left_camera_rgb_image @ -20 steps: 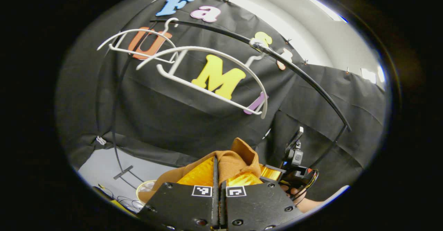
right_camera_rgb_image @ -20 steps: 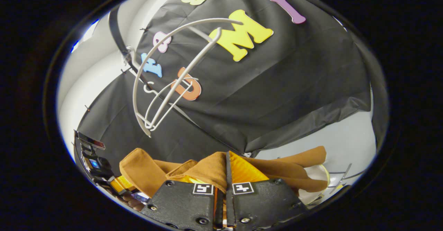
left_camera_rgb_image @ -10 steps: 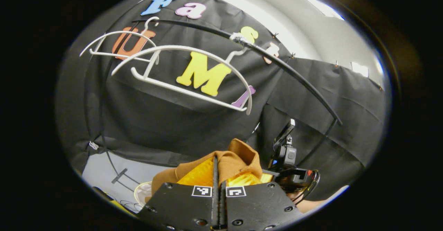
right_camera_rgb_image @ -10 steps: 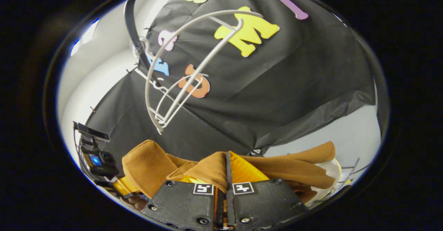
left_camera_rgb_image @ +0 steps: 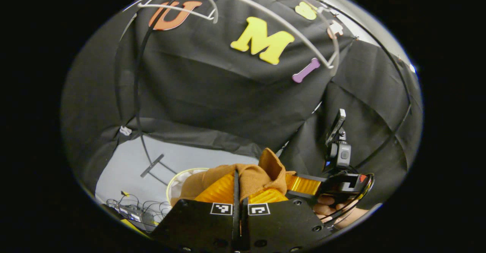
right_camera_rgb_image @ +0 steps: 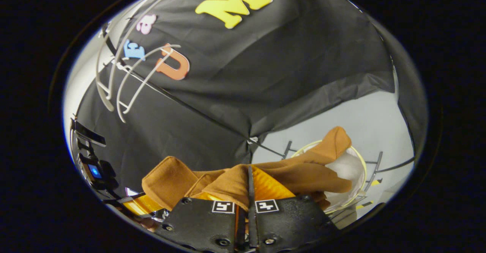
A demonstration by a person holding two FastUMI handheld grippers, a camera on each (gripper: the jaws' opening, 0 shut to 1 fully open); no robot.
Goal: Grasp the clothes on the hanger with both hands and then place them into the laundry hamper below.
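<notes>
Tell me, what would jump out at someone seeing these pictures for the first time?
Most striking is the brown garment, bunched low in the right gripper view and pinched between the shut right gripper, with one end draping over the white laundry hamper on the floor. In the left gripper view the left gripper is shut on the same cloth. High up, two bare white hangers hang on a black rail.

I'm clamping my right gripper (right_camera_rgb_image: 248, 192) on the brown garment (right_camera_rgb_image: 303, 173), w/ its far end draping over the hamper (right_camera_rgb_image: 362, 165); white hangers (right_camera_rgb_image: 114, 82) hanging upper left.
</notes>
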